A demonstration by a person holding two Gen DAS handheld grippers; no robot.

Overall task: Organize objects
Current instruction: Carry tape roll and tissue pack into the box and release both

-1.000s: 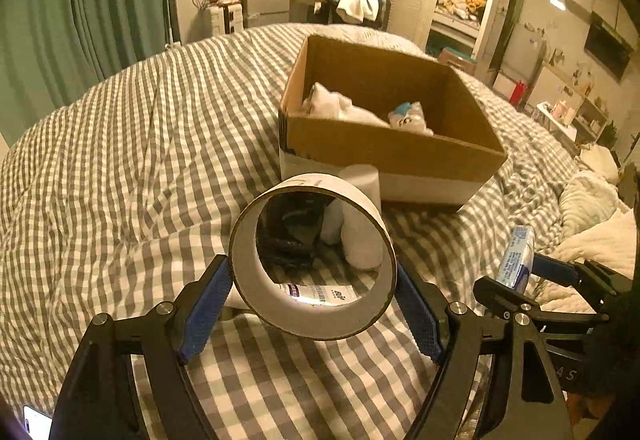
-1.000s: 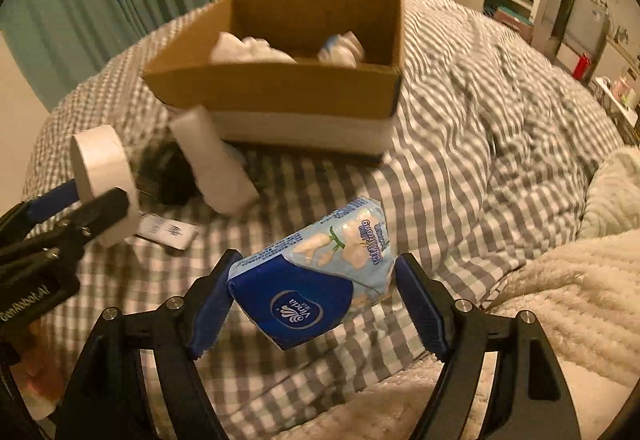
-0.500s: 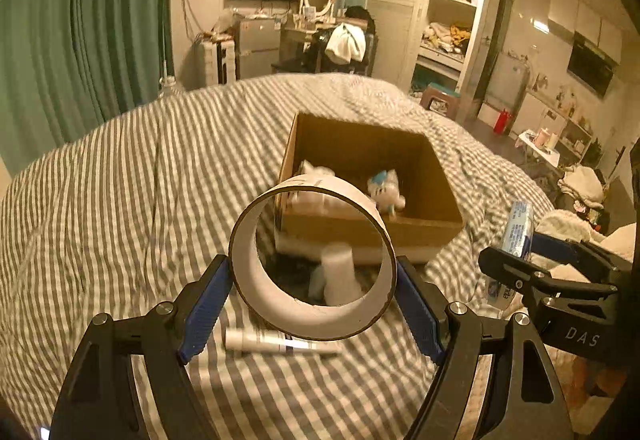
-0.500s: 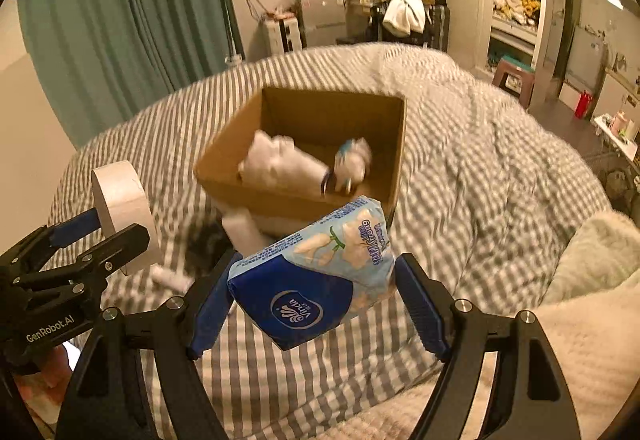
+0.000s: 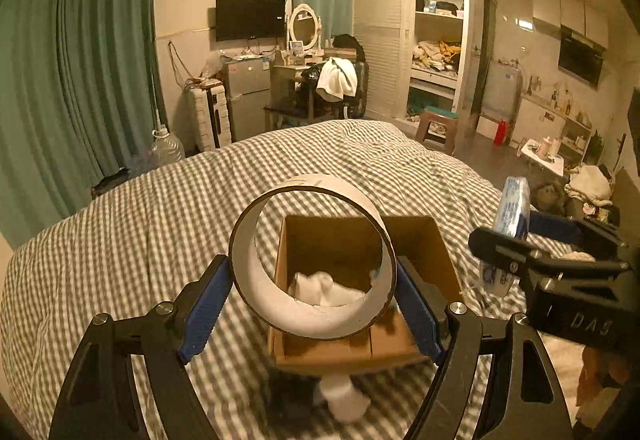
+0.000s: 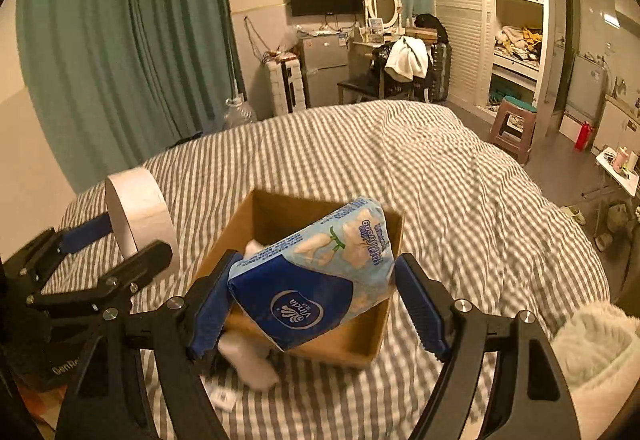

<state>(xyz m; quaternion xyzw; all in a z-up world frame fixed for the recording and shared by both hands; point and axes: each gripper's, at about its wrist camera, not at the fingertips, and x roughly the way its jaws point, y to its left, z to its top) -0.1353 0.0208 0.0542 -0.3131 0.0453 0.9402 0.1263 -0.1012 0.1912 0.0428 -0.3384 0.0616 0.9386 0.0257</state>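
Note:
My left gripper (image 5: 314, 298) is shut on a wide white tape roll (image 5: 276, 300), held above the open cardboard box (image 5: 436, 260) on the checked bed. The roll also shows in the right wrist view (image 6: 138, 218). My right gripper (image 6: 316, 304) is shut on a blue tissue pack (image 6: 320, 280), held over the same box (image 6: 368, 344). The pack shows at the right of the left wrist view (image 5: 512, 212). White cloth items (image 5: 324, 288) lie inside the box.
A white cylinder (image 5: 346, 398) and a dark object lie on the bed in front of the box; the cylinder also shows in the right wrist view (image 6: 250, 362). A small tube (image 6: 218, 396) lies nearby. A fluffy blanket (image 6: 596, 344) is at the right. Curtains and furniture stand beyond the bed.
Both grippers have risen and moved forward over the box with their loads still held. The box now sits below the fingers rather than ahead.

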